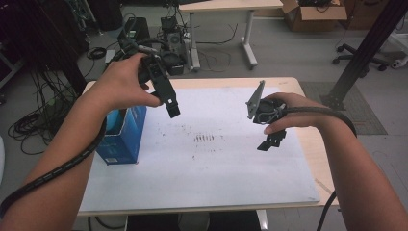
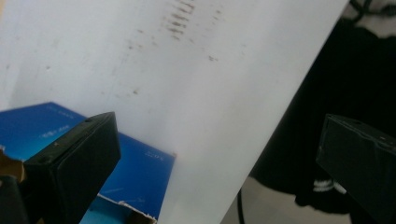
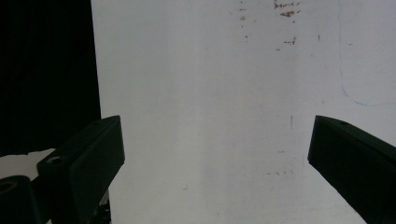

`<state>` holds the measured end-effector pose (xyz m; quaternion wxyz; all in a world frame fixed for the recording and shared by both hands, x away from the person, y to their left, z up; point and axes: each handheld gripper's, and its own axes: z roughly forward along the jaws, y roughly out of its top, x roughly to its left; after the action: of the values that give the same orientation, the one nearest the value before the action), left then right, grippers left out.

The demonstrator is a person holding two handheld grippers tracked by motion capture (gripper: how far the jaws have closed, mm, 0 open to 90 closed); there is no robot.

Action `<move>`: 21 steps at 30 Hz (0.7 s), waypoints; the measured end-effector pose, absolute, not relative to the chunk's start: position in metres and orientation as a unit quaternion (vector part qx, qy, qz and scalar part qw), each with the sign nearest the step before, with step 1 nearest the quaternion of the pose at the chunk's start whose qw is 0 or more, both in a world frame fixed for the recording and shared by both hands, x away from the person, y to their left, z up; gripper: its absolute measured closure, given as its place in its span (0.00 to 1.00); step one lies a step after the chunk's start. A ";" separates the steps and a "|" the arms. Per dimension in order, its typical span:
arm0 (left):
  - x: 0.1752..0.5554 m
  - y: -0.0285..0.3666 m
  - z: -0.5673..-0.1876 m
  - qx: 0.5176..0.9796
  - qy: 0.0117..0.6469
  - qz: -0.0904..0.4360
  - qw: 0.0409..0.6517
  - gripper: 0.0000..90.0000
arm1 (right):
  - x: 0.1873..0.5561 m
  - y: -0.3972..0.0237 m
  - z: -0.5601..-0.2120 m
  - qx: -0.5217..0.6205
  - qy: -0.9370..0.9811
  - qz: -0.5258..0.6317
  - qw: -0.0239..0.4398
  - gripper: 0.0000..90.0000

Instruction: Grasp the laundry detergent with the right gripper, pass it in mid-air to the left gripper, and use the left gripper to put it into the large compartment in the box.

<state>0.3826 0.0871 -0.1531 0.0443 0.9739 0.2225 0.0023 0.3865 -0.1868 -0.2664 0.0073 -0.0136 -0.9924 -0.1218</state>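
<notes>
A blue open-topped box stands at the left of the white sheet that covers the table. My left gripper hangs in the air just right of the box's top, angled down toward the sheet. In the left gripper view its jaws stand wide apart with nothing between them, and the blue box lies below the left jaw. My right gripper hovers over the sheet's right half, pointing down. In the right gripper view its jaws are spread wide over bare white sheet.
Brown smudges mark the middle of the sheet. The wooden table edge shows at the right. Behind the table are cables, black equipment, a second desk, a cardboard box and a black pole.
</notes>
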 end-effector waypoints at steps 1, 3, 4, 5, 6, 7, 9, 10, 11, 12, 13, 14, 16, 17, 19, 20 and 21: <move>0.382 0.086 -0.156 0.976 0.216 -0.004 0.039 0.00 | 0.387 -0.186 -0.266 -0.013 -0.993 -0.119 0.008 0.04; 0.379 0.083 -0.161 0.980 0.196 -0.007 0.025 0.00 | 0.388 -0.184 -0.265 -0.011 -0.993 -0.118 0.006 0.04; 0.377 0.082 -0.163 0.981 0.191 -0.011 0.023 0.00 | 0.387 -0.183 -0.264 -0.012 -0.993 -0.117 0.006 0.04; 0.375 0.080 -0.165 0.984 0.179 -0.011 0.020 0.00 | 0.387 -0.182 -0.264 -0.010 -0.993 -0.114 0.006 0.04; 0.375 0.080 -0.166 0.985 0.173 -0.014 0.023 0.00 | 0.387 -0.181 -0.263 -0.010 -0.994 -0.111 0.007 0.04; 0.374 0.079 -0.168 0.986 0.163 -0.022 0.026 0.00 | 0.387 -0.180 -0.263 -0.008 -0.994 -0.111 0.006 0.04; 0.372 0.078 -0.170 0.989 0.146 -0.024 0.025 0.00 | 0.386 -0.178 -0.263 -0.007 -0.994 -0.107 0.009 0.04; 0.372 0.078 -0.171 0.990 0.139 -0.028 0.023 0.00 | 0.386 -0.177 -0.262 -0.007 -0.994 -0.105 0.009 0.04; 0.372 0.078 -0.172 0.991 0.131 -0.030 0.023 0.00 | 0.386 -0.176 -0.262 -0.007 -0.995 -0.101 0.010 0.04; 0.372 0.078 -0.174 0.992 0.123 -0.030 0.021 0.00 | 0.386 -0.176 -0.262 -0.006 -0.995 -0.101 0.010 0.04; 0.371 0.079 -0.175 0.992 0.116 -0.036 0.018 0.00 | 0.386 -0.175 -0.261 -0.008 -0.995 -0.096 0.012 0.04; 0.371 0.079 -0.177 0.993 0.108 -0.039 0.018 0.00 | 0.387 -0.175 -0.261 -0.006 -0.995 -0.095 0.012 0.04; 0.372 0.081 -0.178 0.994 0.098 -0.043 0.016 0.00 | 0.389 -0.174 -0.260 -0.007 -0.996 -0.090 0.013 0.04; 0.373 0.082 -0.179 0.994 0.095 -0.046 0.014 0.00 | 0.390 -0.174 -0.259 -0.007 -0.996 -0.090 0.013 0.04; 0.374 0.084 -0.181 0.995 0.093 -0.042 0.008 0.00 | 0.391 -0.173 -0.258 -0.011 -0.996 -0.089 0.016 0.04; 0.375 0.085 -0.182 0.995 0.095 -0.044 0.006 0.00 | 0.392 -0.172 -0.257 -0.010 -0.996 -0.086 0.016 0.04; 0.375 0.086 -0.183 0.995 0.093 -0.037 0.003 0.00 | 0.393 -0.171 -0.257 -0.008 -0.996 -0.085 0.017 0.04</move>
<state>0.3749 0.0856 -0.1827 0.0026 0.9949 0.0935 -0.0370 0.3934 -0.1712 -0.2566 0.0166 -0.0084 -0.9962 -0.0855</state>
